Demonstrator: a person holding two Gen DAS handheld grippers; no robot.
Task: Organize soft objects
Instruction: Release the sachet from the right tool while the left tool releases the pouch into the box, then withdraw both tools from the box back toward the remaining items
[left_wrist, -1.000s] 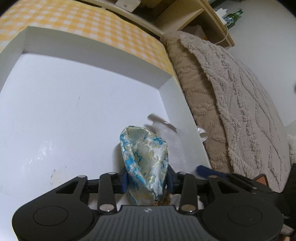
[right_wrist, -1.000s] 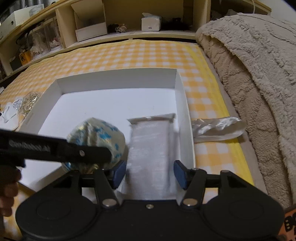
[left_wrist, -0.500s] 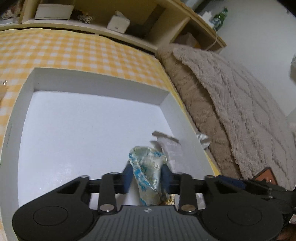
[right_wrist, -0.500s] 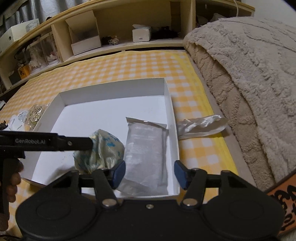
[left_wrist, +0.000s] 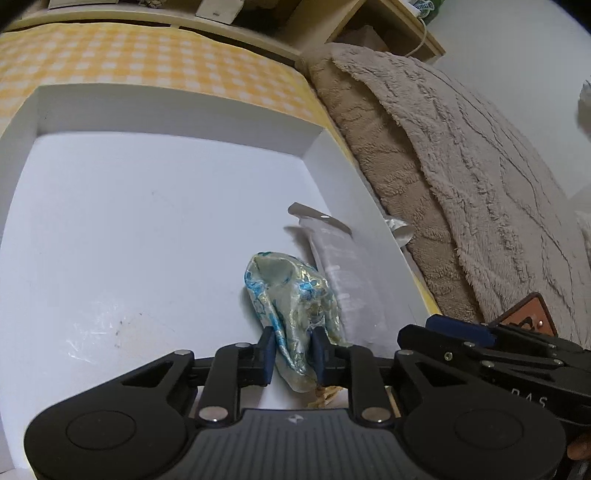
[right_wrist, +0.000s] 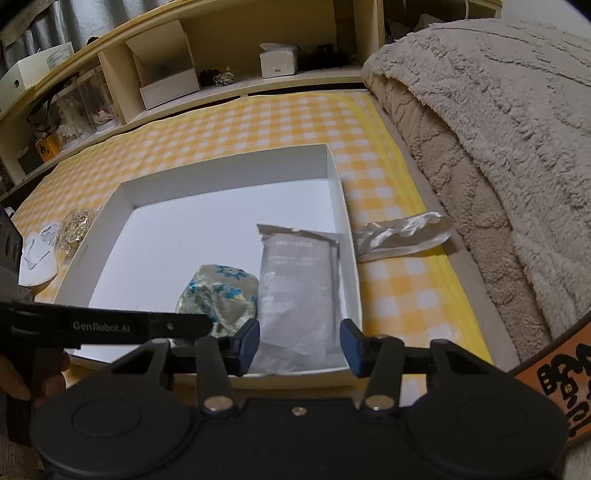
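Brocade pouch (left_wrist: 291, 306) sits pinched in the left gripper (left_wrist: 293, 350) inside the white box (right_wrist: 229, 173); right gripper (right_wrist: 300, 341) gapes empty.

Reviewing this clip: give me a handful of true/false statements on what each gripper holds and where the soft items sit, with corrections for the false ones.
1. The left gripper has its jaws shut on the blue floral pouch. True.
2. The right gripper grips the grey packet. False: its jaws stand open, one on either side of the packet's near end, holding nothing.
3. The grey packet lies inside the white box, against its right wall. True.
4. The silvery wrapper lies inside the box. False: it lies outside on the yellow checked cloth, between box and beige blanket.
5. The pouch hangs outside the box. False: it is over the box floor, beside the packet.
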